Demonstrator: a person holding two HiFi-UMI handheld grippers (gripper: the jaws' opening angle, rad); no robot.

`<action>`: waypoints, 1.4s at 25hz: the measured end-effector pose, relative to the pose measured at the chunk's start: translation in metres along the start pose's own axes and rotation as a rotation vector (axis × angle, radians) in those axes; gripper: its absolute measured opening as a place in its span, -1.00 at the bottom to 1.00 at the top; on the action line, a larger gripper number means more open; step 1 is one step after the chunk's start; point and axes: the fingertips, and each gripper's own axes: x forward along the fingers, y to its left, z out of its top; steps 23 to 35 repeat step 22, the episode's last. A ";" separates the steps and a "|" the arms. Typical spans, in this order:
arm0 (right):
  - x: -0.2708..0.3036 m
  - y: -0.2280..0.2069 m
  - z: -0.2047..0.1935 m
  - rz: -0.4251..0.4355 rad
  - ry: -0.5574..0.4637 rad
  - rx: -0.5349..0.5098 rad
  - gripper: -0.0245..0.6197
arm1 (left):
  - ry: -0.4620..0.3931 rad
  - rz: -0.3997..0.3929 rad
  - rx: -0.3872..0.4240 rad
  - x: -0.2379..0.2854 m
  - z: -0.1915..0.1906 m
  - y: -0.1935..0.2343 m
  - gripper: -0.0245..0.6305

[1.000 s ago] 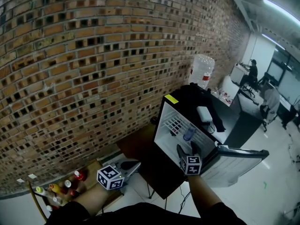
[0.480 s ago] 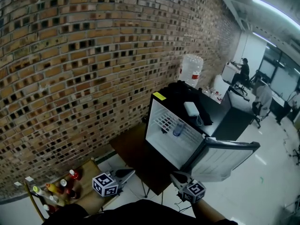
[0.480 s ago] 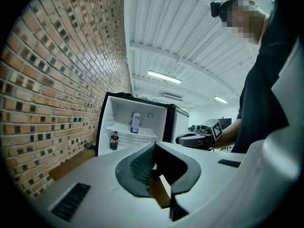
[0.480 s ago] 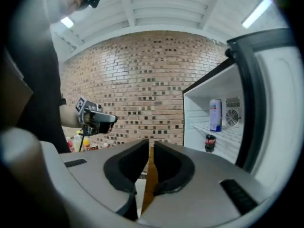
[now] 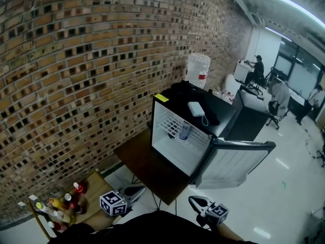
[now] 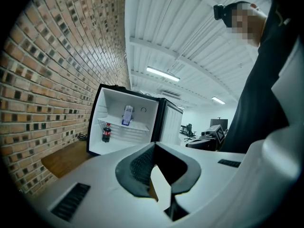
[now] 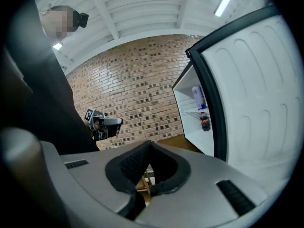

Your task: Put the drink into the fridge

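The small fridge stands open on a brown table, its door swung out to the right. A clear drink bottle stands on the wire shelf inside; the left gripper view shows it as the bottle above a cola bottle on the fridge floor. My right gripper is low near my body, well back from the fridge, shut and holding nothing. My left gripper hangs at the lower left, also shut and holding nothing. In the right gripper view the door fills the right side.
A low wooden stand with several bottles sits at the bottom left by the brick wall. A white device and a water jug sit on or behind the fridge top. People work at desks at the far right.
My right gripper has drawn back from the fridge opening toward my body and closed. The drink stays on the shelf. The left gripper has hardly moved.
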 end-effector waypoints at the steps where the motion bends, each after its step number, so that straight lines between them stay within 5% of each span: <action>1: -0.003 -0.004 -0.005 -0.002 0.002 -0.017 -0.96 | 0.001 -0.003 0.001 0.001 -0.001 -0.003 -0.94; 35: -0.015 -0.006 0.020 -0.016 -0.009 -0.039 -0.96 | -0.013 -0.010 0.013 0.002 0.004 -0.012 -0.94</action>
